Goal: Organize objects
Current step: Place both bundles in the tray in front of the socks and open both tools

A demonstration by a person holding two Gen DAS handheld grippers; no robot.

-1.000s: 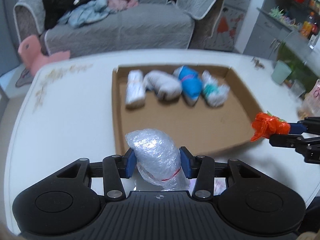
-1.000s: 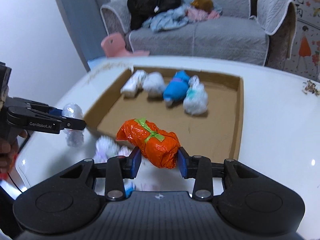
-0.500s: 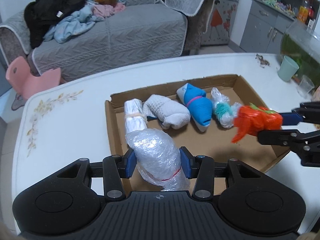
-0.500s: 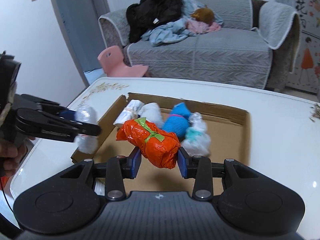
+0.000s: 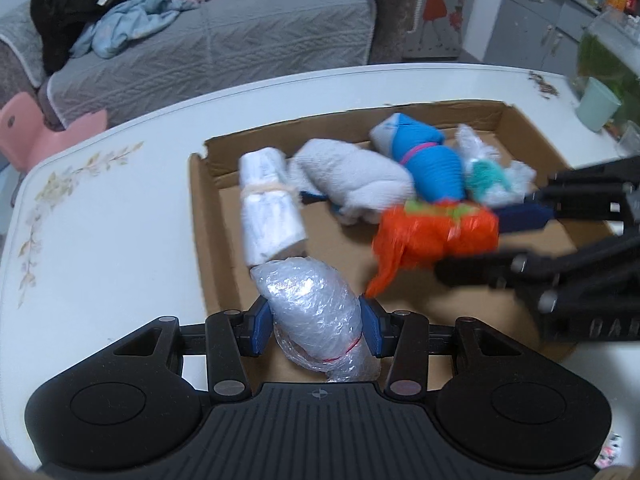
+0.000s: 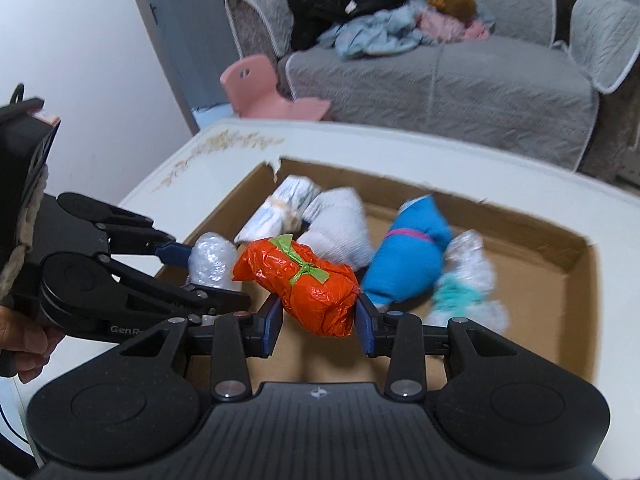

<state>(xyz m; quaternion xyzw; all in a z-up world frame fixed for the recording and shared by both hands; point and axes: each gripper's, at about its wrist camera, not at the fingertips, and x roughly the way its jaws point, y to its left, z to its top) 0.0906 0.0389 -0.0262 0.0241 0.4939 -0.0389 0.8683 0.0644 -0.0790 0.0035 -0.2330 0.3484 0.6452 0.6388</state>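
Observation:
A shallow cardboard box (image 5: pixel 208 216) (image 6: pixel 576 256) lies on the white table. Along its far side sit a white paper roll (image 5: pixel 268 208) (image 6: pixel 280 208), a white sock bundle (image 5: pixel 352 180) (image 6: pixel 340 228), a blue bundle (image 5: pixel 424 160) (image 6: pixel 412 256) and a clear bag with teal inside (image 5: pixel 492 176) (image 6: pixel 464 284). My left gripper (image 5: pixel 316 322) is shut on a clear plastic-wrapped bundle (image 5: pixel 316 312) (image 6: pixel 212 260) over the box's near left part. My right gripper (image 6: pixel 318 316) is shut on an orange plastic bundle (image 6: pixel 304 284) (image 5: pixel 436 236) tied with green tape, held above the box floor beside the left one.
A grey sofa (image 5: pixel 224 40) with heaped clothes stands beyond the table, a pink child's chair (image 5: pixel 44 128) at its left. A pale green cup (image 5: pixel 598 104) stands at the table's far right, near a grey cabinet (image 5: pixel 532 12). A hand (image 6: pixel 28 344) holds the left gripper.
Both grippers have carried their bundles forward and down, from near the box's front edge to over the box floor. The orange bundle has come in close beside the clear one.

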